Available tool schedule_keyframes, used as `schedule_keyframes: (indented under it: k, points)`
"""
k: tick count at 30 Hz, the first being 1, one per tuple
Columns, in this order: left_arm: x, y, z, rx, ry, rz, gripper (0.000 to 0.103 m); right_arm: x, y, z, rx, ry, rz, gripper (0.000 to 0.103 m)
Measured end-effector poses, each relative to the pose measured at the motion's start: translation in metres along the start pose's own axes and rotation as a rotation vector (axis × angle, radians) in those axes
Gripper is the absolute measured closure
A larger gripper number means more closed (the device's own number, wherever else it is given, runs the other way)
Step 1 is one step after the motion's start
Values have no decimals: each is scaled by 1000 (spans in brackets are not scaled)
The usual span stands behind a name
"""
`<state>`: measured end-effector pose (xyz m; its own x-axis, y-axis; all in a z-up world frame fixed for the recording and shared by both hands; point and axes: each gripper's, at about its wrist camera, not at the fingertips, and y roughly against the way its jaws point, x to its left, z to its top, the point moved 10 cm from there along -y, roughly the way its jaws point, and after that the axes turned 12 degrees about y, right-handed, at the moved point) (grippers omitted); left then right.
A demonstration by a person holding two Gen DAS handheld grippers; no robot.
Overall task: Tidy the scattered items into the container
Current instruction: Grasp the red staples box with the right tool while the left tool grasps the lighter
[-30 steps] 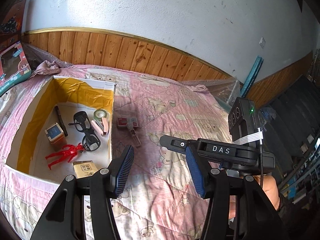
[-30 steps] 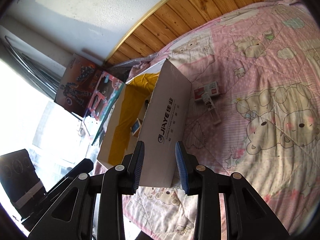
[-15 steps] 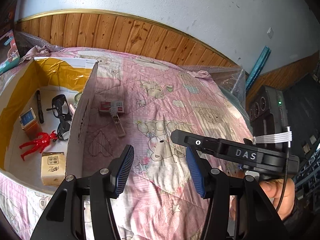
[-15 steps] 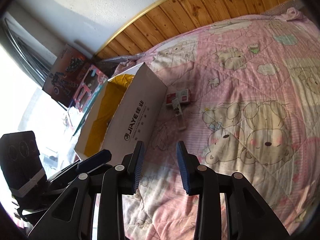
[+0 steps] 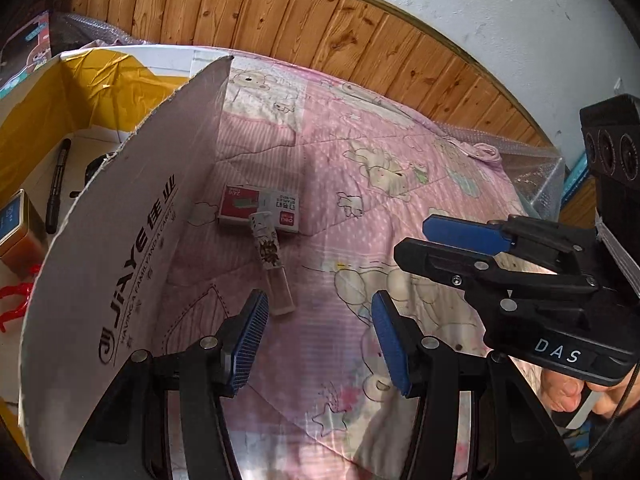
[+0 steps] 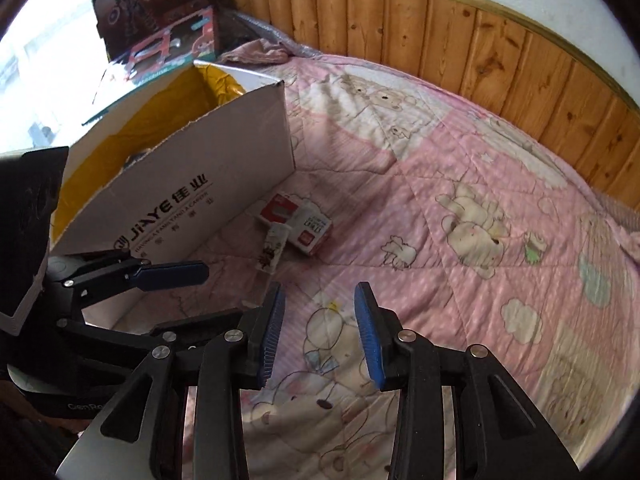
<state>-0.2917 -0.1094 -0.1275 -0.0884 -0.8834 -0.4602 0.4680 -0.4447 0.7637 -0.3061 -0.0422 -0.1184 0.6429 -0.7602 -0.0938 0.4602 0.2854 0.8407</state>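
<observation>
Along the left edge of the bed (image 5: 420, 216) stands the cardboard box (image 5: 120, 264), lined in yellow, its near wall printed with "JIAYE". Inside it, in the left wrist view, lie a black pen (image 5: 56, 184), a small tin with a blue top (image 5: 14, 220) and part of a red toy figure (image 5: 12, 300); the rest of its floor is hidden behind the wall.

Just right of that wall, on the pink bear-print quilt (image 6: 460, 208), lies a red-and-white staple box (image 5: 259, 210), outside the container. A slim patterned tube (image 5: 270, 258) with a clear end rests with its top against the staple box and runs toward the bed's near edge.

The left gripper (image 5: 318, 340) hovers over the quilt near the tube's clear end, jaws parted with nothing between them. In the right wrist view it (image 6: 168, 276) shows from the side, low beside the box wall.

The right gripper (image 6: 320, 332) hangs above the quilt a little further right, jaws likewise apart and empty. From the left wrist view it (image 5: 468, 244) reaches in from the right, and a hand (image 5: 564, 392) shows beneath its grip.

Wooden panelling (image 6: 500, 52) runs behind the bed's far edge, and toy cartons (image 6: 160, 20) stand at the far left corner.
</observation>
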Motion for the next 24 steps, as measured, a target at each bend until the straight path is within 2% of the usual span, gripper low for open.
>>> schedule_keyframes:
  k: [6,12,16,20,21,22,24]
  points:
    - [17,-40,8,15,25,58,48,-1,-48,12,50,195,129,57]
    - [22,-60,10,1,-54,114,48,9,-86,26,61,399,186,54]
    - [26,-61,12,-39,-105,159,59,20,-111,32,73,531,185,51]
    - [28,-62,14,-63,-136,185,65,24,-119,45,37,522,242,50]
    - [29,-63,16,-64,-128,190,65,21,-121,47,41,496,265,52]
    - [30,-63,18,-66,-121,191,66,16,-121,49,44,469,277,61]
    - [30,-63,21,-68,-136,195,77,6,-120,50,42,421,287,64]
